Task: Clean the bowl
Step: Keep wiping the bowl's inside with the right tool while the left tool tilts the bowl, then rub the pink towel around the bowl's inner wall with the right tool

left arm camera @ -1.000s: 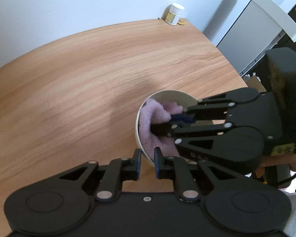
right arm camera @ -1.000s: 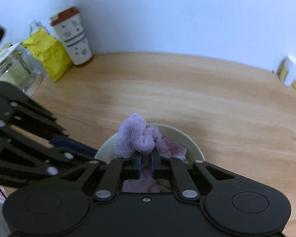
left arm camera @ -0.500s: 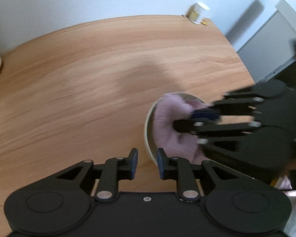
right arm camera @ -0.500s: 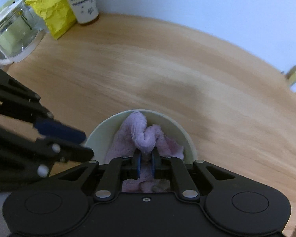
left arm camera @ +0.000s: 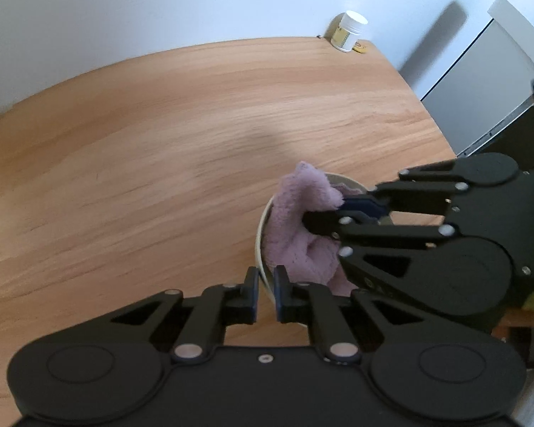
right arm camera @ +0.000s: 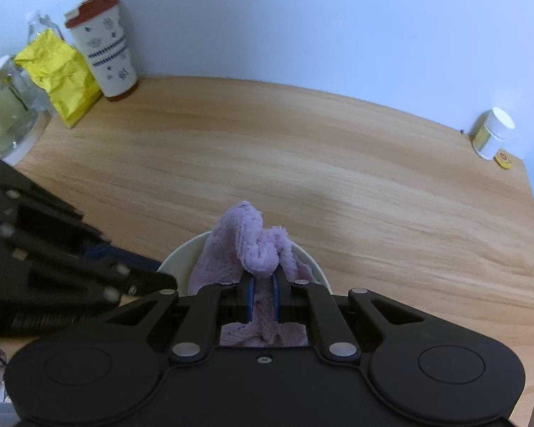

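A cream bowl (left arm camera: 260, 235) sits near the table's front edge. My left gripper (left arm camera: 266, 289) is shut on its near rim, one finger outside and one inside. A lilac cloth (left arm camera: 302, 220) fills the bowl and sticks up above its rim. My right gripper (right arm camera: 262, 293) is shut on the cloth (right arm camera: 252, 245) and holds it inside the bowl (right arm camera: 181, 252). In the left wrist view the right gripper (left arm camera: 333, 213) reaches into the bowl from the right.
The wooden table (left arm camera: 160, 142) runs back to a white wall. A small white jar (left arm camera: 349, 32) stands at the far right corner. A patterned cup (right arm camera: 105, 46), a yellow bag (right arm camera: 58, 78) and a glass jar (right arm camera: 3, 117) stand at the far left.
The right gripper has moved the cloth around inside the bowl, and a fold now stands higher above the rim. The left gripper keeps its hold on the rim.
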`<state>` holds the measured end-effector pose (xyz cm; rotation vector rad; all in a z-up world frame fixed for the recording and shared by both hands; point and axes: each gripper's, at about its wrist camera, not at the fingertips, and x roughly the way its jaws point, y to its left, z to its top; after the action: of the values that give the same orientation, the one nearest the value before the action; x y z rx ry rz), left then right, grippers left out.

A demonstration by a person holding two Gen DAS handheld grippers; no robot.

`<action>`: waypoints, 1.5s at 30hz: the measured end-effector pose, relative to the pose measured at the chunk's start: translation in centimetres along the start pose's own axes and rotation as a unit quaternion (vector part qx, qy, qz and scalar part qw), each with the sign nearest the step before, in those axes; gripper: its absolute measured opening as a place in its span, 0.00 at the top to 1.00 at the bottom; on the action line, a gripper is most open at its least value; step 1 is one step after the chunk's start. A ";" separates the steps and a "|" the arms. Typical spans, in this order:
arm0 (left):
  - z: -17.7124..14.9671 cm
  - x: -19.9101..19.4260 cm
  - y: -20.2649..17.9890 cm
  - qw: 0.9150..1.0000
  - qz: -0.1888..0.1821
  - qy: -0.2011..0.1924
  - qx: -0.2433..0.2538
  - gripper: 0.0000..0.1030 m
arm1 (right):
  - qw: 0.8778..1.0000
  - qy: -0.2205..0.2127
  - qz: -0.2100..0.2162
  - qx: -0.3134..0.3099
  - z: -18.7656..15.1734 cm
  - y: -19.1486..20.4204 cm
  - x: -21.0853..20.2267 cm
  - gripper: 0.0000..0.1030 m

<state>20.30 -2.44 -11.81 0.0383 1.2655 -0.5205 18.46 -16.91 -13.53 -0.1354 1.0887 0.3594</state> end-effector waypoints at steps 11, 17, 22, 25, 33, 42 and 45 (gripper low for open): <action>-1.2 -0.1 -0.1 0.998 -0.021 0.020 -0.050 0.85 | 0.994 0.047 0.070 -0.069 0.3 -1.0 2.1 0.89; -1.6 -0.8 0.4 0.998 -0.009 0.029 -0.055 0.84 | 0.963 0.083 0.155 -0.205 0.9 -0.2 2.8 0.88; -1.1 -0.6 0.1 0.999 0.002 0.028 -0.034 0.84 | 0.933 0.094 0.212 -0.277 0.6 -0.3 2.8 0.88; -0.6 -0.2 0.0 0.999 0.015 0.023 -0.032 0.86 | 0.931 0.093 0.213 -0.282 0.8 0.1 2.9 0.88; -0.8 -0.1 -0.2 1.000 0.010 0.018 -0.016 0.90 | 0.948 0.035 0.186 -0.255 0.4 -1.0 0.2 0.88; -1.7 -0.5 -1.1 1.000 0.019 0.012 0.002 0.88 | 0.979 -0.050 0.120 -0.155 -1.2 -1.1 -2.4 0.89; -1.9 -0.6 -1.1 1.000 0.015 0.008 -0.006 0.87 | 0.981 -0.039 0.102 -0.159 -1.2 -0.4 -1.6 0.90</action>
<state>18.01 -2.64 -11.56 0.0527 1.2822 -0.4874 16.94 -17.99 -12.72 -0.2920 0.9634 0.7184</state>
